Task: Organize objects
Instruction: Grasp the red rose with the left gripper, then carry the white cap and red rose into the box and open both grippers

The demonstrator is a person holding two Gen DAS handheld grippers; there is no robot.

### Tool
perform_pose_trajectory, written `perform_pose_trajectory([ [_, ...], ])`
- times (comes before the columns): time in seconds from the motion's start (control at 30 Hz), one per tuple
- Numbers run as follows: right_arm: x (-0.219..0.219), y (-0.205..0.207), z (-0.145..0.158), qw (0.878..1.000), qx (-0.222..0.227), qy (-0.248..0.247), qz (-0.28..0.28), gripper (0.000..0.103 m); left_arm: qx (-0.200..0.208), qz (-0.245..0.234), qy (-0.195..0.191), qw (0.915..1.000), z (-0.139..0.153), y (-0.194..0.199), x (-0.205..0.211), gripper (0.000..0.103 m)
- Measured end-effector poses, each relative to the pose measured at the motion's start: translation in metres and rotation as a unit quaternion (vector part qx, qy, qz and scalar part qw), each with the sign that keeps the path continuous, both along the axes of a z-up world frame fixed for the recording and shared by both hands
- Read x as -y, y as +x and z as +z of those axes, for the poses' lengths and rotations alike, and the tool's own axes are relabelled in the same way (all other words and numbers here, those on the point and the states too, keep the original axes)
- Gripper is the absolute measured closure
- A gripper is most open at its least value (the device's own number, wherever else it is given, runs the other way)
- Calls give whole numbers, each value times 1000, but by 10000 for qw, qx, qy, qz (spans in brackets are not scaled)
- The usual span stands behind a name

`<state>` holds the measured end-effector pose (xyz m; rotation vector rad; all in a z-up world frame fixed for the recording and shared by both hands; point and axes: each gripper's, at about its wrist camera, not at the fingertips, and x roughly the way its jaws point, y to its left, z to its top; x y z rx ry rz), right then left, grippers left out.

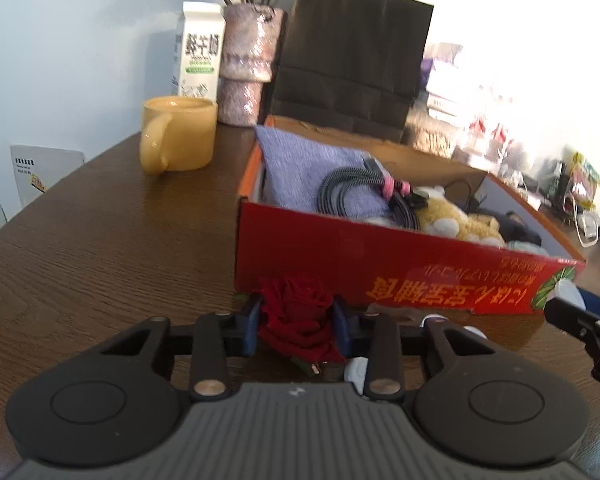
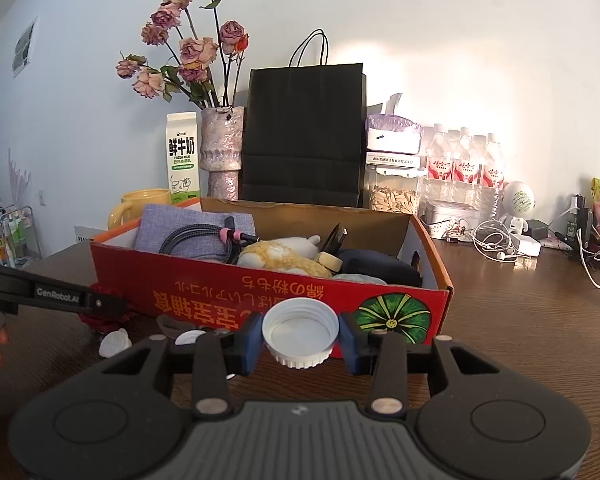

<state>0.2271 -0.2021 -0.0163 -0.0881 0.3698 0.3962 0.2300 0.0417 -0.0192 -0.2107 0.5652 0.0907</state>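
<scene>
- The worktop [image 2: 520, 320] is dark wood grain and carries every item listed below.
- The red box [image 2: 228, 284] is an open cardboard carton resting on the worktop, its long axis running left to right across the right wrist view. Its printed side faces the cameras, with the lettering upside down.
- Inside the box, a purple cloth [image 2: 168, 228] lies at the left end, with a coiled cable [image 2: 196, 242] on it; a plush toy [image 2: 284, 258] lies near the middle.
- A black paper bag [image 2: 304, 136] stands upright behind the box, handles up, beside a vase [image 2: 222, 148] and a milk carton [image 2: 182, 158].
- A yellow mug [image 1: 178, 136] stands left of the box, handle toward the left wrist camera.
- The left tool [image 1: 298, 322] is narrow and clamped on a red rose [image 1: 296, 320], pads on both sides of the bloom. The rose is just in front of the box wall, low over the worktop; its stem end points toward the camera.
- The right tool [image 2: 300, 334] is narrow and grips a white cap [image 2: 300, 330] by its rim. The cap sits in front of the box, open side tilted up toward the camera.
</scene>
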Motion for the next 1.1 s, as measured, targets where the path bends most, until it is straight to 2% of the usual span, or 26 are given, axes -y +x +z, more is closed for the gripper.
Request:
perform_pose_trajectory([
  [0.63, -4, -5, 5, 9997, 261, 3, -4, 64, 554, -160, -18, 9983, 26, -32, 7, 68],
  [1.1, -31, 17, 37, 9979, 632, 70, 142, 64, 1003, -518, 129, 9935, 61, -10, 28, 68],
])
